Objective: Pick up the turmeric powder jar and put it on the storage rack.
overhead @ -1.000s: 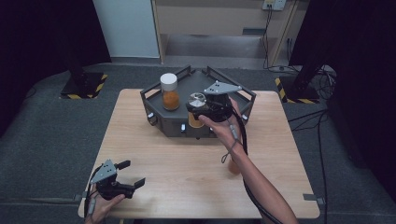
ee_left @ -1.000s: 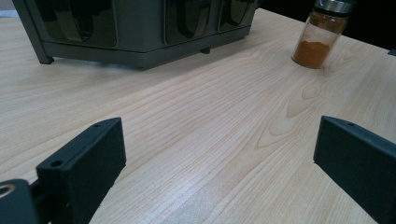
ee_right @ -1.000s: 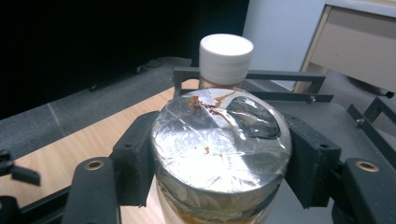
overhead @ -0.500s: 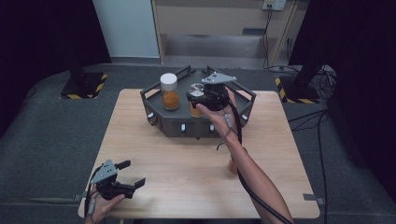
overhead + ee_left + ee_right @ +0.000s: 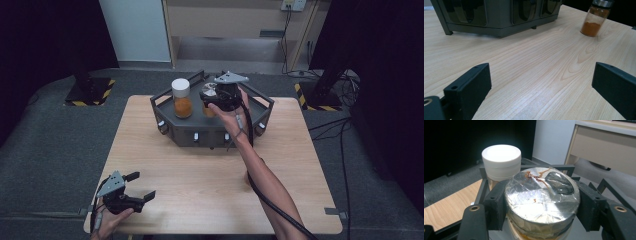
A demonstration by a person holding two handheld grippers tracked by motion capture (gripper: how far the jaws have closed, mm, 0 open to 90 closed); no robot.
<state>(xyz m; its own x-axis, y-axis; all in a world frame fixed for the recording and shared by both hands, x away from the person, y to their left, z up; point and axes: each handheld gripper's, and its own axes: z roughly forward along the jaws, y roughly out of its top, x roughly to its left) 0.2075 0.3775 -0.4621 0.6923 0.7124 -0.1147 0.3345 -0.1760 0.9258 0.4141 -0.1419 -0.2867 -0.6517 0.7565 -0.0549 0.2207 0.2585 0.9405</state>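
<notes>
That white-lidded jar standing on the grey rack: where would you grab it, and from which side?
Probably by its round white lid, coming down from above. The white-lidded jar stands upright, the rails of the rack fence its base, and the foil-topped jar sits close beside it.

Foil-sealed jar (image 5: 541,200), foil dented and stained, upright, clamped over the dark rack (image 5: 190,131)
</notes>
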